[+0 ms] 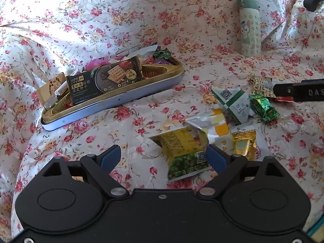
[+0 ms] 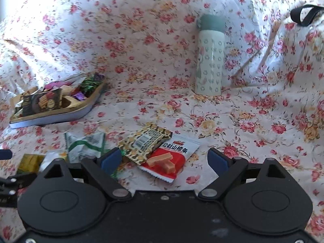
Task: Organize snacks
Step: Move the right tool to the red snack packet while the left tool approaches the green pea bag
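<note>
Left wrist view: the left gripper (image 1: 164, 156) sits low in the frame with its fingers wide apart and nothing between them. Its right finger lies against the edge of a yellow-green packet (image 1: 182, 158) at lower centre; the packet lies flat on the floral cloth (image 1: 141, 16). Beyond it, toward centre right, loose snacks bunch together: a white-and-yellow pack (image 1: 214, 125), a gold sachet (image 1: 244, 141), a green-striped pack (image 1: 235, 101) and a green candy (image 1: 263, 108). The tin (image 1: 113, 101), centre left, already holds a cracker pack (image 1: 105, 79) and sweets. A bottle (image 1: 249, 26) stands upper right.

Right wrist view: the right gripper (image 2: 164, 160) is also spread open and empty, low in the frame. Between its fingers lie a patterned pack (image 2: 144, 141) overlapping a red pack (image 2: 168, 160). The tin (image 2: 56, 113) sits at centre left.

The step in hand looks like picking up loose snacks for the tin. Next, the left gripper likely needs to shift right to straddle the yellow-green packet, close, then carry it to the tin.
</note>
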A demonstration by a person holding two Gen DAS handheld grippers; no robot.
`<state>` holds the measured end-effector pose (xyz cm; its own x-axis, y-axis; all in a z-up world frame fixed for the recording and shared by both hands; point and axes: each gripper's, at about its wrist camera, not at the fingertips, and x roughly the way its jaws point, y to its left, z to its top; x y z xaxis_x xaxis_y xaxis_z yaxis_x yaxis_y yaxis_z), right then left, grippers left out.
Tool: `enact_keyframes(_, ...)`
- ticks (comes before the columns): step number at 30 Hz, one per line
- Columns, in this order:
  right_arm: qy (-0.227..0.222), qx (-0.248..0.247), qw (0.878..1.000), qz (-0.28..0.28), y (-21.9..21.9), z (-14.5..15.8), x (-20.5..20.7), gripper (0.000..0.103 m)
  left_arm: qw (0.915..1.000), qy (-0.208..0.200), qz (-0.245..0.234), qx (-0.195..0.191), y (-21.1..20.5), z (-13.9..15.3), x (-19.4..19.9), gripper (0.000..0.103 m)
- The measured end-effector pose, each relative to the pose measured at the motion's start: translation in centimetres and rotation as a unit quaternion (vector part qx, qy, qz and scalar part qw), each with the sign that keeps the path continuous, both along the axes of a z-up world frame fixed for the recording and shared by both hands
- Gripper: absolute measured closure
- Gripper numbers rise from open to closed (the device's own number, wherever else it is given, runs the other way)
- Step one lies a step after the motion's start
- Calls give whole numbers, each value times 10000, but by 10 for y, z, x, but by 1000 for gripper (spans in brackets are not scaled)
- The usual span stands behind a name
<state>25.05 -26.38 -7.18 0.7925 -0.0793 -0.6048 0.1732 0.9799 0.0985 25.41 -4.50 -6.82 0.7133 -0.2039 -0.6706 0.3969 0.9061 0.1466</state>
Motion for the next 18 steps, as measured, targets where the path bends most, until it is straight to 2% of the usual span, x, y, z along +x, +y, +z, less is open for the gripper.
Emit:
enact_keyframes(6, 26, -63, 9998, -176, -4, -12, 11, 7, 9999, 145, 4, -9, 4, -2, 8, 7)
enact_keyframes(12, 82, 73, 9997, -225, -9, -18, 17, 7, 9998, 61, 74, 163, 8, -3, 16, 7)
enact_keyframes(18, 166, 2, 9996, -221, -6, -20, 19, 6, 9995, 69, 289, 92, 18, -4, 33, 7)
